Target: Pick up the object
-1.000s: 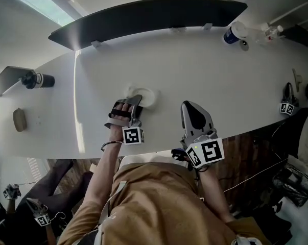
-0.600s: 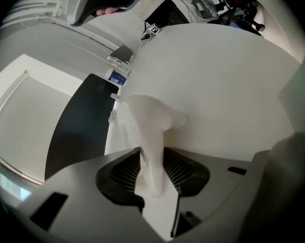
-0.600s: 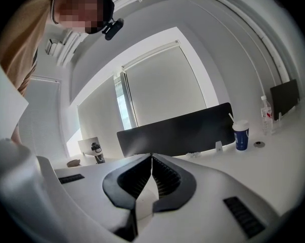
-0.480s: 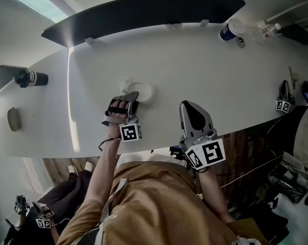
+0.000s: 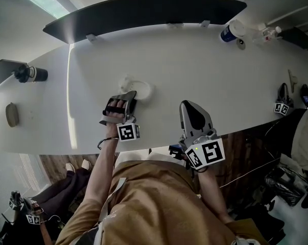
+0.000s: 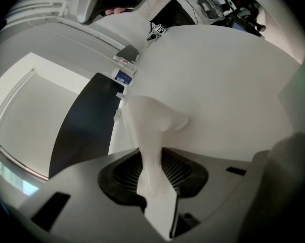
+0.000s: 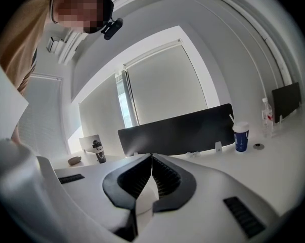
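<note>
Head view: the left gripper (image 5: pixel 126 97) meets the white object (image 5: pixel 139 90) on the table (image 5: pixel 194 60), its jaws narrower than a second ago; the right gripper (image 5: pixel 188 107) is unchanged at the near edge. Left gripper view: the jaws are closing, pads against the object (image 6: pixel 151 135). Right gripper view: jaws together, empty.

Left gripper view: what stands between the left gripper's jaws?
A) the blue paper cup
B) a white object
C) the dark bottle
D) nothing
B: the left gripper view shows the white object running between the ribbed pads of the left gripper, whose jaws are closing on it.
</note>
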The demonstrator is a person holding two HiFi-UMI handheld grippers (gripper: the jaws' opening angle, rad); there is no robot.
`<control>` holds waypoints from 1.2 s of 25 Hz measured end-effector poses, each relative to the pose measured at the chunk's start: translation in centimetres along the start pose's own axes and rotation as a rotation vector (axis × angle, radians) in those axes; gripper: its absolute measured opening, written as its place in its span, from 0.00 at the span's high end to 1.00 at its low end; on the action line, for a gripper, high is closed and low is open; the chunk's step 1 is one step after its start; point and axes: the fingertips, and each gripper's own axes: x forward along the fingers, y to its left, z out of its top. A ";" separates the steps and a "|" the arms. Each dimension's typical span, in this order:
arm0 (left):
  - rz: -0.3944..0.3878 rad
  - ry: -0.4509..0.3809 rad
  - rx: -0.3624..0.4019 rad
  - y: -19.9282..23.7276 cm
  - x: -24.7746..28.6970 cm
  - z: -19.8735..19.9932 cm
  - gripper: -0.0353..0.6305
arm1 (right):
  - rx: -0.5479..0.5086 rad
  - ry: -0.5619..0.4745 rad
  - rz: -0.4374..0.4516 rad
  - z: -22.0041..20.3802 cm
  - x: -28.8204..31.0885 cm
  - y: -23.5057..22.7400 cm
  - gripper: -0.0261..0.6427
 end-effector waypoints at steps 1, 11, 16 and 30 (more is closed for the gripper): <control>0.000 0.002 -0.005 0.1 -0.1 0.0 0.76 | 0.000 0.000 0.003 0.0 0.0 0.0 0.95; 0.034 -0.025 -0.069 2.0 -1.2 0.4 0.76 | 0.002 -0.013 0.010 0.3 -0.3 0.8 0.95; 0.059 -0.047 -0.088 3.2 -2.2 0.8 0.76 | 0.000 -0.019 0.021 0.5 -0.4 1.5 0.95; 0.144 -0.073 -0.151 7.3 -5.0 0.9 0.76 | -0.013 -0.041 0.058 1.3 0.3 3.5 0.95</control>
